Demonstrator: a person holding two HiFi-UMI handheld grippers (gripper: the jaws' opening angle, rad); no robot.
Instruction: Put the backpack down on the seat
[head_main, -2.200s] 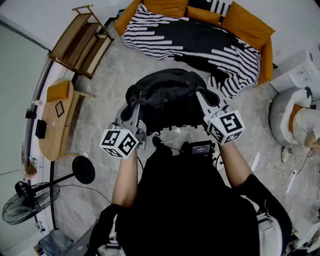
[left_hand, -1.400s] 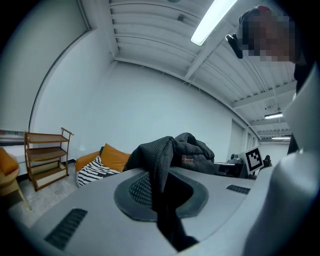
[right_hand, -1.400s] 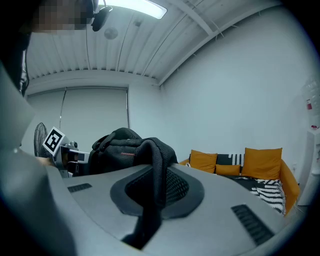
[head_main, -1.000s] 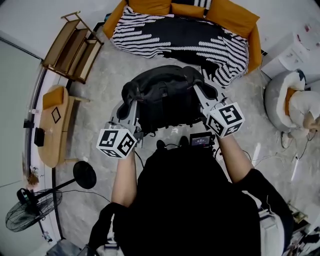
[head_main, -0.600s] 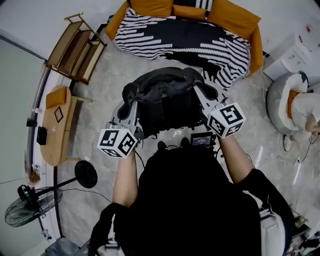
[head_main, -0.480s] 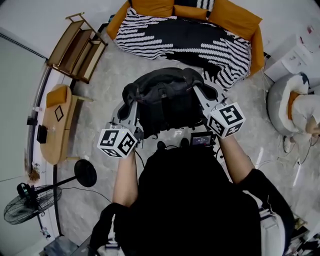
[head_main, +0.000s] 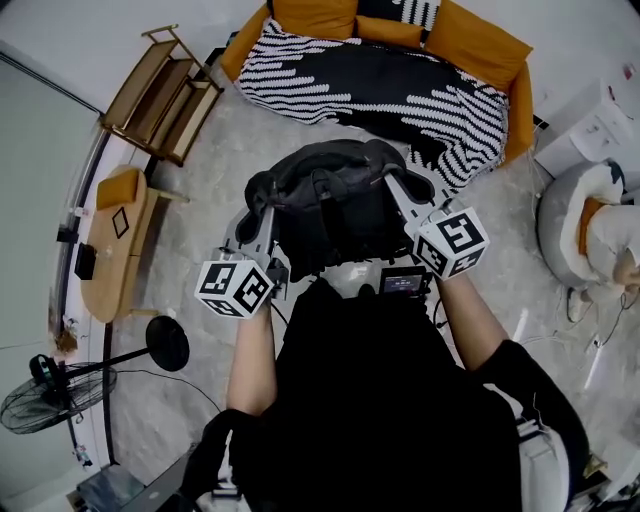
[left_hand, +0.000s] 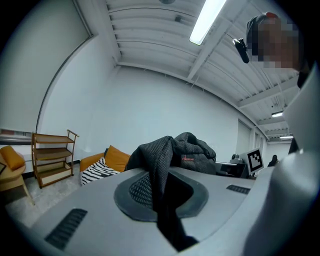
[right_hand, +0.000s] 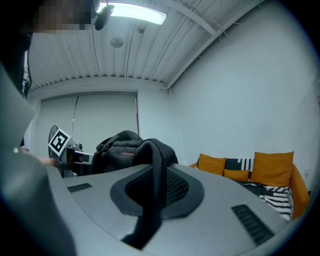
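Slippage is the main risk: the backpack hangs in the air between the grippers, above the floor and short of the front edge of the sofa. The left gripper is clamped on the left strap, the right gripper on the right strap. Each hold is a thin pinch of soft mesh, so the bag's weight could drag a strap free. Released too soon, it would land on the floor; set at the sofa's front edge, it could tip off.
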